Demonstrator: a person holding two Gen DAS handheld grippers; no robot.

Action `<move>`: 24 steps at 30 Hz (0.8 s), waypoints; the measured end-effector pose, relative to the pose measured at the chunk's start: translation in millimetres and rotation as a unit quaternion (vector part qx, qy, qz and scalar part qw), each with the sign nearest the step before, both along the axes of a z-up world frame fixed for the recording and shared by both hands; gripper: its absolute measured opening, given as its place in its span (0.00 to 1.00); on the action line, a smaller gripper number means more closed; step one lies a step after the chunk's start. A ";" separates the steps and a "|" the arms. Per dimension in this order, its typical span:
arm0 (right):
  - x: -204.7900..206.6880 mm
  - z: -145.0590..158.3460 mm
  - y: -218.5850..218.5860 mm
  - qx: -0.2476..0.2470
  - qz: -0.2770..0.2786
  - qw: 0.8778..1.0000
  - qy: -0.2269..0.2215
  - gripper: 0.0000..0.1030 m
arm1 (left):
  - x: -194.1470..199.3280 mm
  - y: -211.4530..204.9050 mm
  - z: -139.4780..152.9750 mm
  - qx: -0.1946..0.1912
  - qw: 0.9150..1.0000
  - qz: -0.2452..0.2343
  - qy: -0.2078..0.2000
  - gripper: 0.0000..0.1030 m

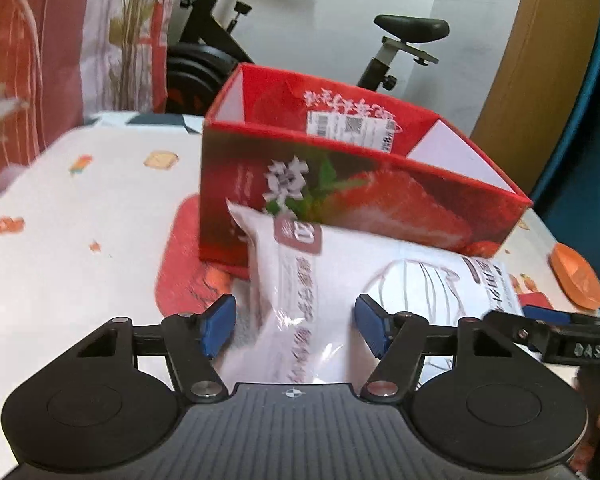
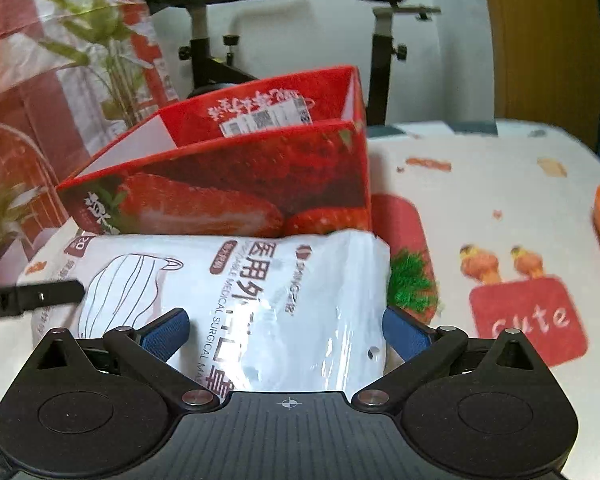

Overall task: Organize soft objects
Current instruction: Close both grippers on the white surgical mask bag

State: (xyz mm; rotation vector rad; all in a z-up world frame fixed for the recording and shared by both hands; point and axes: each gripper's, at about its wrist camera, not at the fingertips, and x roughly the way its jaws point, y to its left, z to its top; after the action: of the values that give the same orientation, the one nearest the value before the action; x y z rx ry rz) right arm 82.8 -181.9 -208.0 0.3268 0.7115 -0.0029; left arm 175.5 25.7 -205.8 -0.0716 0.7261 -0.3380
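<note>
We see a white pack of surgical masks (image 2: 268, 300) lying on the tabletop (image 1: 80, 216) in the lower middle of both views, its far edge against the front wall of an open red strawberry-printed box (image 1: 340, 184) that stands just behind it. In the left wrist view the left gripper (image 1: 296, 326) sits at the bottom of the frame with its blue pads (image 1: 219, 322) spread apart; the left end of the pack reaches in between them, yet a clear gap shows on either side, so the pads do not press on it and nothing is held. In the right wrist view the right gripper (image 2: 286, 330) straddles the pack's right end: its blue pads (image 2: 166, 332) stand wide, close beside the plastic on both sides, and we cannot tell whether they actually pinch it. The right gripper's black finger also shows at the right edge of the left wrist view, over the pack's far corner. The box stands on a red patch of the patterned cloth, with a label stuck on its inner back wall. An orange dish (image 1: 578, 280) lies at the right edge of the tabletop, well apart from the pack. An exercise bike (image 1: 384, 52) stands behind the tabletop in the upper part of both frames.
</note>
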 end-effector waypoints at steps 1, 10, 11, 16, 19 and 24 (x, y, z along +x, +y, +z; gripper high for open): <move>0.4 -1.8 -1.9 0.010 -0.002 1.000 0.001 0.99 | -2.2 -0.3 -2.6 -0.007 1.000 -0.002 0.002 0.67; 0.4 10.9 15.7 -0.019 0.046 0.998 -0.040 0.80 | -8.1 -1.2 -20.3 -0.021 1.000 -0.003 0.015 0.67; 1.7 15.8 19.0 -0.025 0.054 0.997 -0.046 0.79 | -9.7 -1.0 -19.9 -0.022 1.000 -0.001 0.016 0.67; 9.1 28.3 35.1 -0.090 0.078 0.990 -0.070 0.78 | -14.8 -3.4 -16.4 -0.013 1.000 0.003 0.008 0.56; 11.0 22.5 38.9 -0.106 0.084 0.988 -0.080 0.75 | -13.8 -0.9 -22.6 -0.012 1.000 0.003 0.006 0.56; 6.9 11.7 31.5 -0.084 0.075 0.990 -0.081 0.73 | -15.1 -2.6 -26.1 -0.012 1.000 -0.001 -0.001 0.57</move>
State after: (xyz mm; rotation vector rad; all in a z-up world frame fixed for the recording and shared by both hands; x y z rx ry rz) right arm 89.7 -150.4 -196.3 0.1098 0.5696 0.1055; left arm 160.5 23.0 -231.9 -0.0930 0.7197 -0.3486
